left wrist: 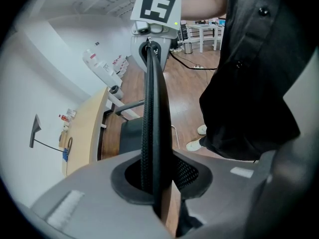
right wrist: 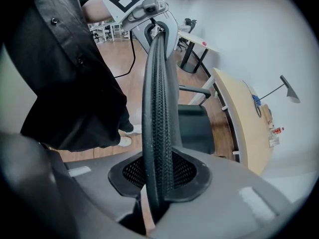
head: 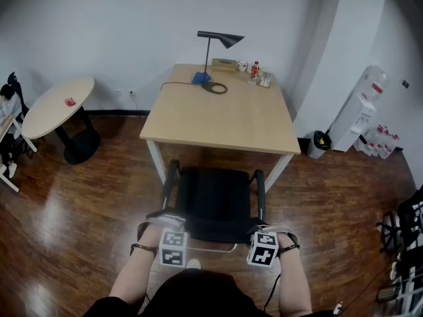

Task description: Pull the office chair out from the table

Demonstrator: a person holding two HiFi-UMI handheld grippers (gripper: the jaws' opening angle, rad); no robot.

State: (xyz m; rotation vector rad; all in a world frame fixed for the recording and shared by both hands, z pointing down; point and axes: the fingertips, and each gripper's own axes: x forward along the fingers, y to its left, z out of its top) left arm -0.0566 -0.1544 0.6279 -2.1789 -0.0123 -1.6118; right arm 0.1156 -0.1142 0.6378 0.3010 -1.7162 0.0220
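The black office chair [head: 215, 200] stands at the near side of the wooden table [head: 218, 121], its seat just clear of the table's edge and its armrests pointing toward it. My left gripper [head: 170, 233] is shut on the left end of the backrest's top edge, my right gripper [head: 266, 238] on the right end. In the left gripper view the mesh backrest [left wrist: 152, 108] runs up from between the jaws of the left gripper [left wrist: 157, 178]. In the right gripper view the backrest [right wrist: 157, 108] is likewise pinched in the right gripper [right wrist: 159, 178].
A black desk lamp [head: 218, 41], a cup and a bottle stand at the table's far edge. A round table [head: 59, 104] is to the left, a water dispenser [head: 360, 114] and a bin [head: 320, 142] to the right. Dark equipment [head: 406, 236] crowds the right edge. Wooden floor lies behind me.
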